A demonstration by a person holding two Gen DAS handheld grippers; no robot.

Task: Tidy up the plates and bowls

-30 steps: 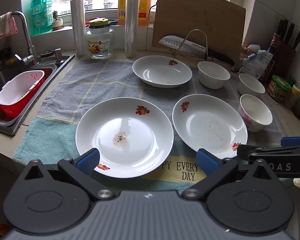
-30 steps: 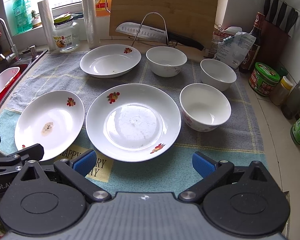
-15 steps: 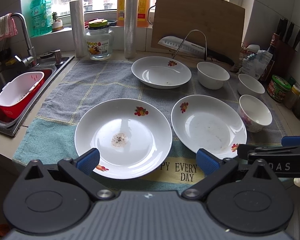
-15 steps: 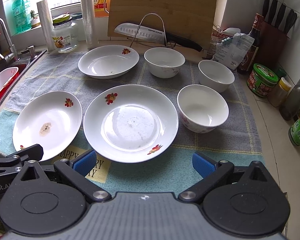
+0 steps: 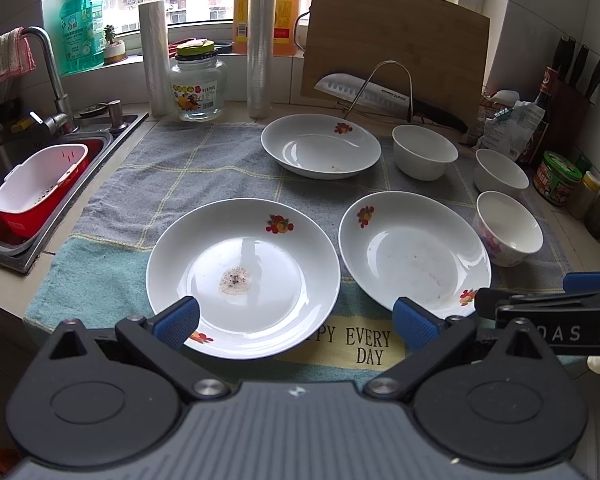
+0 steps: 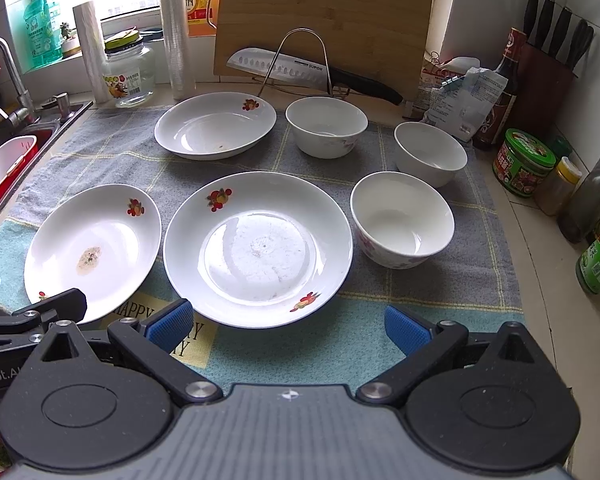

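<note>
Crockery laid out on a towel (image 5: pixel 204 168) covering the bench: three plates, three bowls, none stacked yet.

Positions:
- Stained plate (image 5: pixel 243 278), near left, brown residue at its centre. Left tool (image 5: pixel 294 318) hovers at its near rim, jaws spread wide, nothing held.
- Second plate (image 6: pixel 258 249), near centre, just beside the stained one, rims close but apart. Right tool (image 6: pixel 286 326) hangs over the towel at its near edge, jaws equally wide, empty.
- Far plate (image 6: pixel 215 125), back of the towel, in front of the knife rack (image 6: pixel 296 64).
- Bowls in an arc on the right: near bowl (image 6: pixel 401 219), right bowl (image 6: pixel 430 153), back bowl (image 6: pixel 326 126). All upright, apart from each other.

Handling (judgement):
- Glazed ceramic: rigid, moderately heavy, brittle, slick against the pads. Smears on the second plate may make it slicker.
- Plates are shallow with a sloped, raised rim; take hold across the near rim, one finger over and one under. The towel is soft, so the lower finger can likely press in beneath the edge.
- Held at one edge, a plate will tend to droop; grip deep and keep it level.
- Bowls: pinch the wall at the rim, one finger inside.
- Set down softly when nesting, since ceramic on ceramic chips.
</note>
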